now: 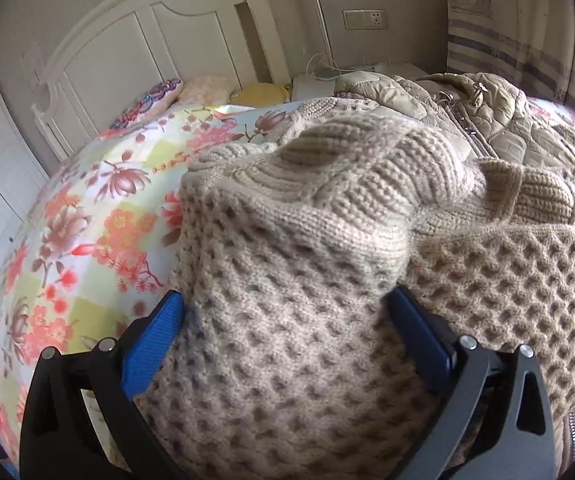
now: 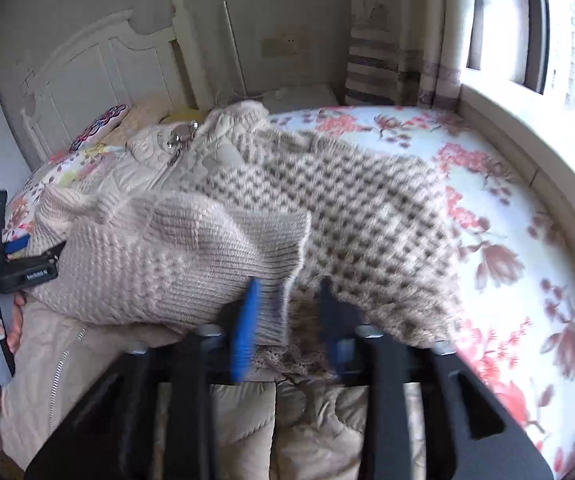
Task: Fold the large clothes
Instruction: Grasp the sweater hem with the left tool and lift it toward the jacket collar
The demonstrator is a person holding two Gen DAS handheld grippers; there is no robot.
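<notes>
One sweater (image 1: 295,264) sleeve lies lengthwise between the left gripper (image 1: 283,312).

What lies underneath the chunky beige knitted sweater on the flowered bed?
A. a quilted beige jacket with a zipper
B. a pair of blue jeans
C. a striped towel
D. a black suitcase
A: the quilted jacket, its zipper showing, sticks out from beneath the sweater on the flowered bedcover.

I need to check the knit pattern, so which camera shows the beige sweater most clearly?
The left wrist view: the knitted sweater fills it, sharp, honeycomb and ribbed stitches distinct. The right wrist view shows more of its spread over the quilted jacket, but blurred.
</notes>
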